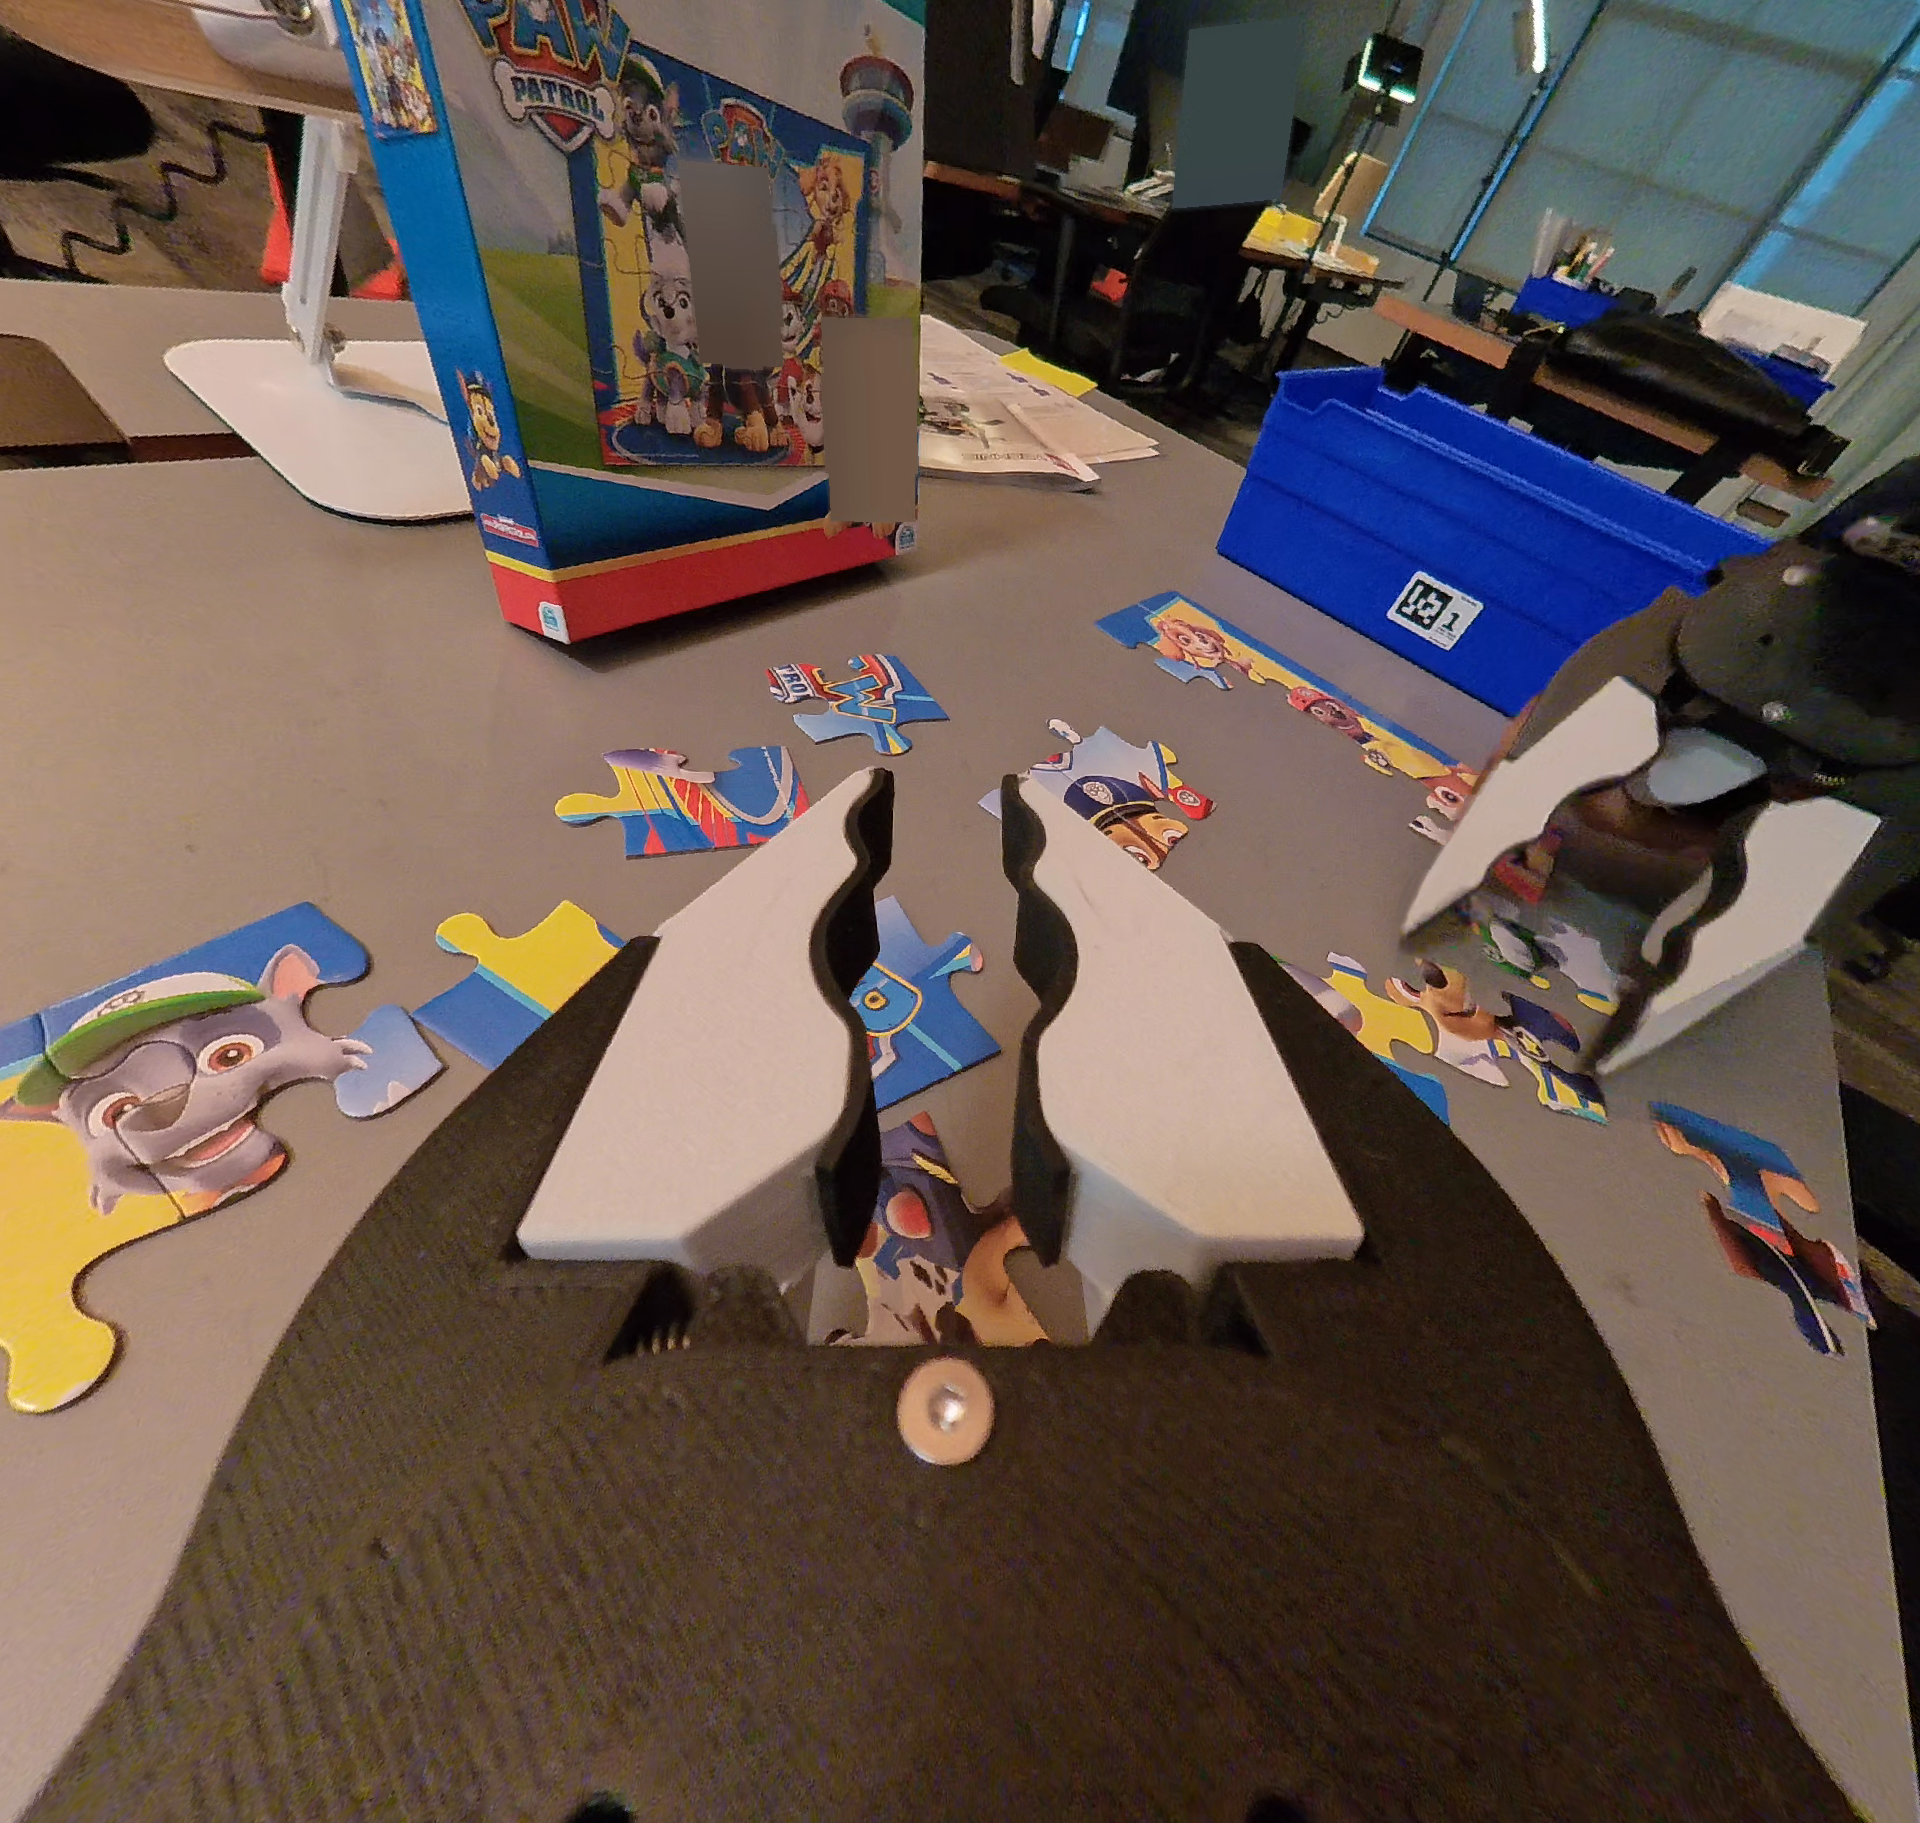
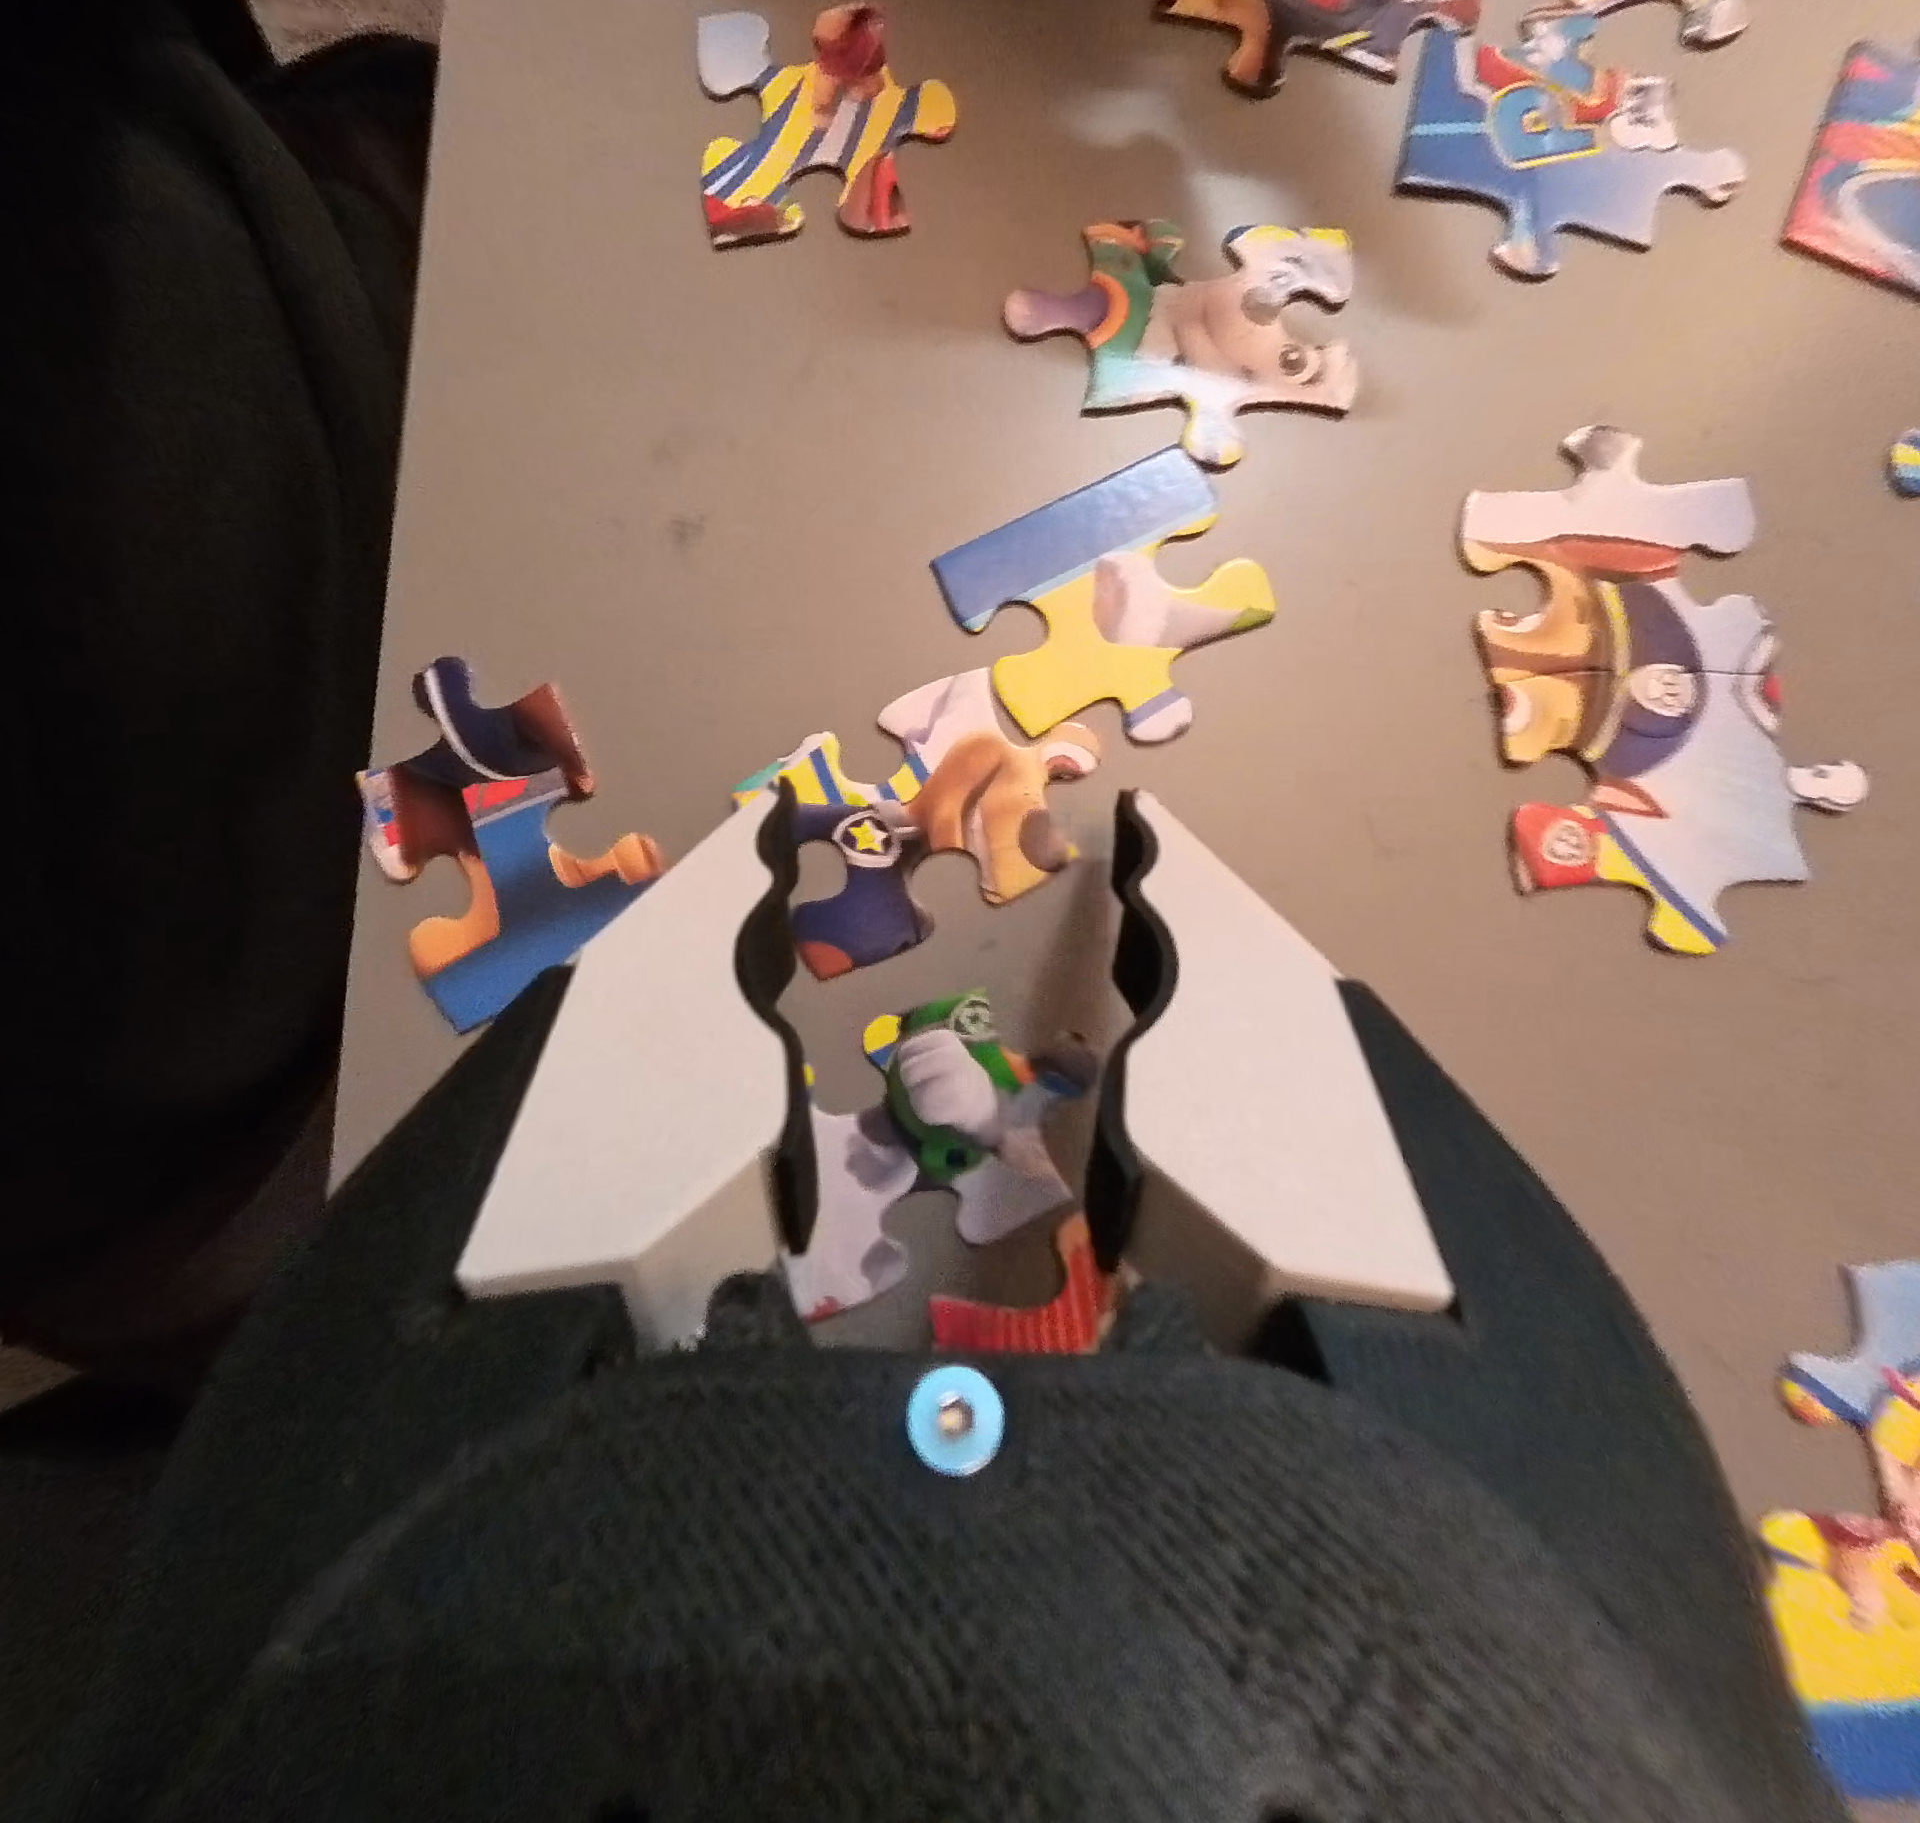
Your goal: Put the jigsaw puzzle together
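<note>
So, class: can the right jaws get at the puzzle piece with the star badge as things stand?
Probably yes. The star-badge piece lies flat on the table between the open right jaws. Only a yellow piece overlapping its far corner might hinder.

The puzzle box (image 1: 665, 246) is cut off by the top edge; grey patches cover parts of its front; the blue bin (image 1: 1455, 516) at the table's far right edge is partly behind the right gripper (image 1: 1538, 984); the right wrist view is blurred.

puzzle pieces (image 1: 686, 802) on table (image 1: 260, 651), box (image 1: 665, 267) behind
</note>
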Tool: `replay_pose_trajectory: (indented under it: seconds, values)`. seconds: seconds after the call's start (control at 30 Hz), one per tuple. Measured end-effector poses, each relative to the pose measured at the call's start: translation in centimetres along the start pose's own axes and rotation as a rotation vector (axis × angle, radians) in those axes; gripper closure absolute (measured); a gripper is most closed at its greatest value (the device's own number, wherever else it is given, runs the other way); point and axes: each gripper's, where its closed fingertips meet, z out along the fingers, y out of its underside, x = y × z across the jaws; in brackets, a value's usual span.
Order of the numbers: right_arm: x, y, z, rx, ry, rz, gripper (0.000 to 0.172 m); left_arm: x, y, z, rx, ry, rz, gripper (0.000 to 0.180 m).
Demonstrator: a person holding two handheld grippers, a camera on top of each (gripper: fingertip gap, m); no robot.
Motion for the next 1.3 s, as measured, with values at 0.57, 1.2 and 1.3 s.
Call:
replay_pose_trajectory:
  seconds: [0.57,1.2,1.3]
  values:
    - [-0.8,0.7,0.6,-0.027,-0.076,-0.034,0.122,0.2,0.2,0.0,-0.018,-0.001,0.015,0.164]
    - [-1.2,1.7,-0.4,-0.032,-0.039,0.019,0.116,0.2,0.3,0.0,-0.018,0.013,-0.007,0.163]
    - [-1.7,1.5,-0.5,-0.028,-0.047,0.010,0.116,0.2,0.3,0.0,-0.020,0.012,-0.005,0.163]
